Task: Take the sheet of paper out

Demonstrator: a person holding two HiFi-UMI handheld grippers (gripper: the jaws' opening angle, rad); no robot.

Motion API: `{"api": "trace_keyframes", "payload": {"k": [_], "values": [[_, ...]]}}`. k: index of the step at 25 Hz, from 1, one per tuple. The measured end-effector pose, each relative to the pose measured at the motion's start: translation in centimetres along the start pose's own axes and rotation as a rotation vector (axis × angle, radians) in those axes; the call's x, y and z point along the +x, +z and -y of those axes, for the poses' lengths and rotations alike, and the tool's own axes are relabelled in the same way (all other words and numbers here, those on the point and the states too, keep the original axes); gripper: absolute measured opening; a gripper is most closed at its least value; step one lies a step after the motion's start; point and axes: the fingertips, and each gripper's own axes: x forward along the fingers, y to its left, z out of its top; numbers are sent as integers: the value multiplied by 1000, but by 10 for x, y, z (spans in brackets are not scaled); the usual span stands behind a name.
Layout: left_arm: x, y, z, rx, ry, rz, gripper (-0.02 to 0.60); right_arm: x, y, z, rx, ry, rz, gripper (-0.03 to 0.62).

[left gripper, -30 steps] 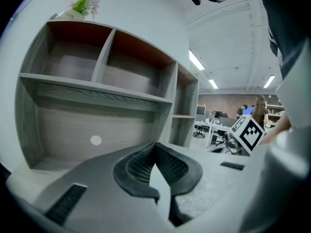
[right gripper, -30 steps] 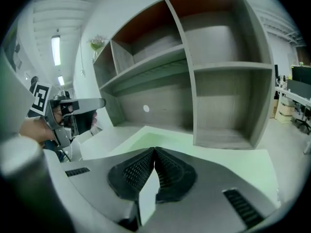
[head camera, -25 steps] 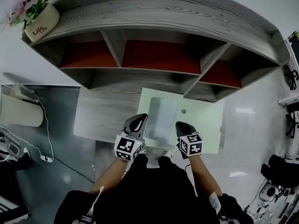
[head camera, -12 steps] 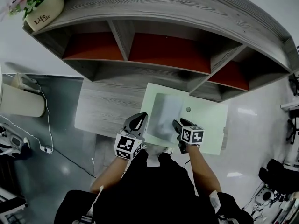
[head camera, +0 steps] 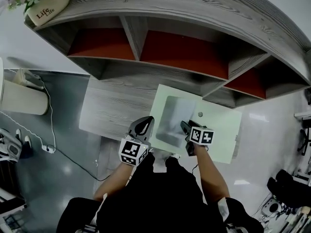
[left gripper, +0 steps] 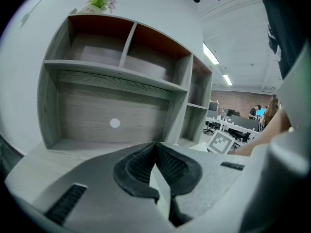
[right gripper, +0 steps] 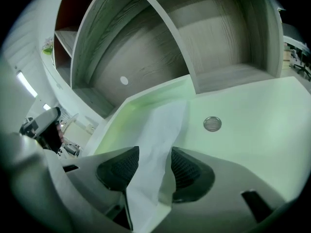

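Note:
The sheet of paper (head camera: 171, 121) is pale and half see-through, and it lies over the light green desk mat (head camera: 221, 130) in the head view. My left gripper (head camera: 144, 125) is shut on its left near edge; in the left gripper view the thin sheet (left gripper: 160, 193) shows pinched between the black pads of this gripper (left gripper: 156, 161). My right gripper (head camera: 185, 126) is at the sheet's right near edge. Its jaws have just been opening and now stand open (right gripper: 154, 166), with the sheet (right gripper: 163, 130) hanging loose between them, the pads not pressing on it.
A grey wooden shelf unit (head camera: 170, 13) with red-backed compartments stands behind the mat on the desk (head camera: 109, 113). A plant pot (head camera: 46, 8) sits on its top left. A round cable grommet (right gripper: 212, 124) lies in the mat. A white bin (head camera: 19, 103) and cables are on the floor at left.
The right gripper has sunk toward the green mat and its jaws have opened, letting go of the sheet. The sheet's right side now lies lower. The left gripper stays shut on it.

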Motion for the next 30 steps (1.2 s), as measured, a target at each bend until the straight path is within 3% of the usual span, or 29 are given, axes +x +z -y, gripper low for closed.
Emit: {"api": "trace_keyframes", "payload": {"k": [6,12,30], "values": [[-2,-2,-7,-10,15,-2,6,6,3,-1,46,8,-15,198],[-4,-2,-9,-14,21,-1,6,7,-1,12,27,-84,-19,31],[-5,0,8,7,-25,0,6,-36,2,27,79,-133,93,23]]}}
